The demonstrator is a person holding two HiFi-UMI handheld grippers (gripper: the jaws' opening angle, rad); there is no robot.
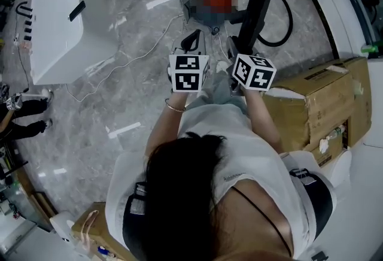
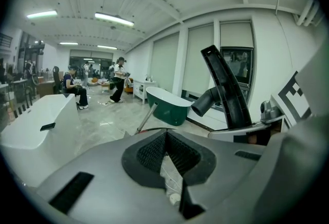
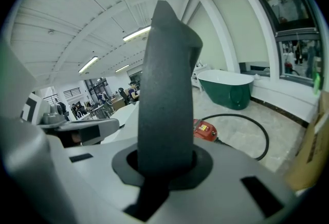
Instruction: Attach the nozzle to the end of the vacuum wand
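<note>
The black floor nozzle (image 1: 256,5) stands upright in front of me, with my right gripper (image 1: 240,45) shut on its lower part. In the right gripper view the nozzle (image 3: 167,84) fills the middle, clamped between the jaws of the right gripper (image 3: 164,164). Just left of it, my left gripper (image 1: 191,43) is shut and holds nothing. In the left gripper view the pads of the left gripper (image 2: 165,138) meet. That view also shows the nozzle (image 2: 226,89) at the right and a silver wand (image 2: 146,117) slanting up from the floor beyond.
A red vacuum body (image 3: 204,129) lies on the marble floor with its black hose (image 1: 287,14) looped around. A white bathtub (image 1: 60,20) stands at the left, cardboard boxes (image 1: 323,98) at the right and a green bathtub (image 3: 229,87) farther off. People are in the far room.
</note>
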